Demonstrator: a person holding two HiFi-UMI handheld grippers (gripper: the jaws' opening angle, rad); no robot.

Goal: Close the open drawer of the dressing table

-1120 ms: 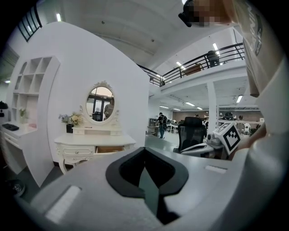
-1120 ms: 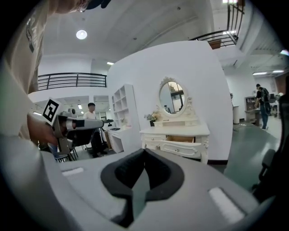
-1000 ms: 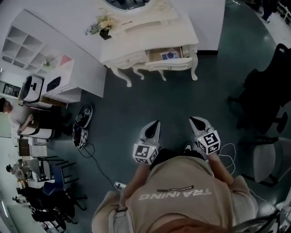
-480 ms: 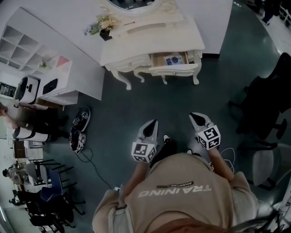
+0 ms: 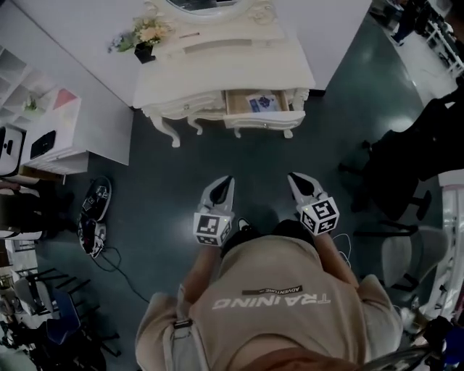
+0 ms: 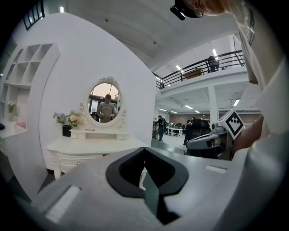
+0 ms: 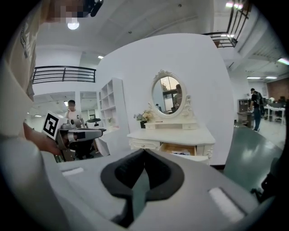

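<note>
We see the white carved dressing table (image 5: 217, 72) with curved legs standing against a white wall, its oval mirror (image 5: 210, 6) at the back of the worktop. One shallow wooden-lined drawer (image 5: 259, 109) on the right half of the dressing table's front is pulled out. Its white scalloped front panel stands clear of the apron, and its pale brown inside lies open to view. A flat blue-and-white printed item (image 5: 261, 102) rests on the drawer's bottom. The neighbouring drawer front on the left half sits flush with the apron. A small bunch of pale flowers in a dark pot (image 5: 145, 36) stands on the worktop's back left corner. Both tools hang over the dark grey-green floor (image 5: 167, 174), well apart from the dressing table and in front of it. The grey left tool (image 5: 226, 179) points toward the middle of the front, and the grey right tool (image 5: 293, 176) points toward the end with the pulled-out drawer. In each gripper view the black-padded jaws meet at their tips with nothing between them, so both tools are closed and empty.
</note>
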